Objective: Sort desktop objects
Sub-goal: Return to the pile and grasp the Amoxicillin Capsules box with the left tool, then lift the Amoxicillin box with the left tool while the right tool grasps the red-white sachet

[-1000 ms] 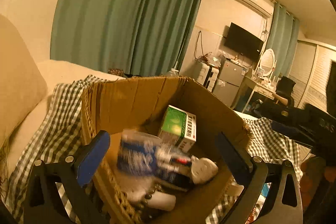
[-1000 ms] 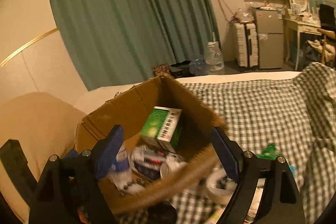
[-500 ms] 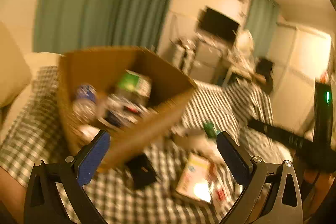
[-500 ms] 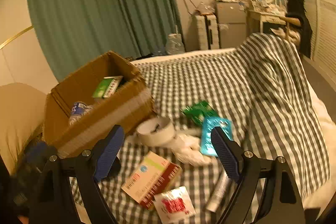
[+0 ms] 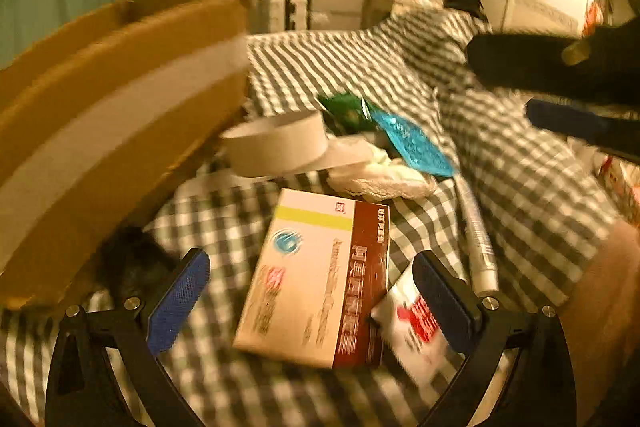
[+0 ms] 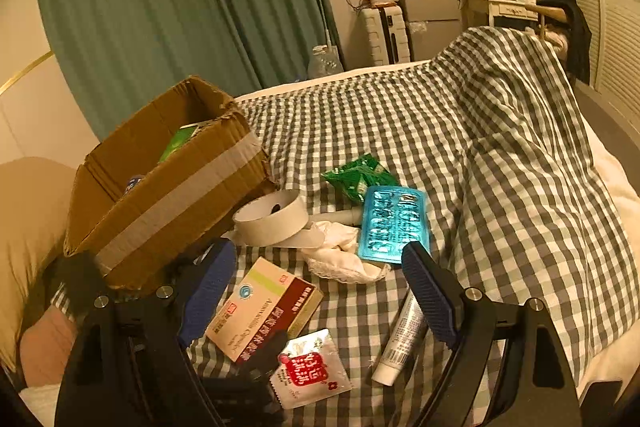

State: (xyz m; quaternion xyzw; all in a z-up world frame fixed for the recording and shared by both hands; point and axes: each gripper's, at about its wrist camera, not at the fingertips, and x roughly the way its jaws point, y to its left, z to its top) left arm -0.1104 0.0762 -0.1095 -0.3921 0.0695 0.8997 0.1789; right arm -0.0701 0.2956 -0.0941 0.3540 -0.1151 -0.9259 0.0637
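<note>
box: open, left of right hand-held gripper, green carton inside | left hand-held gripper: wide, empty, medicine box on bed between fingers | right: wide, empty, blister pack just ahead

Corrugated cardboard box, matt; checked cloth; glossy foil blister pack; smooth plastic tube.

Red Chinese signs on the small white packet, too small to read well. On the medicine box, white Chinese letters on the dark red part, maybe "Capsules" beside them.
</note>
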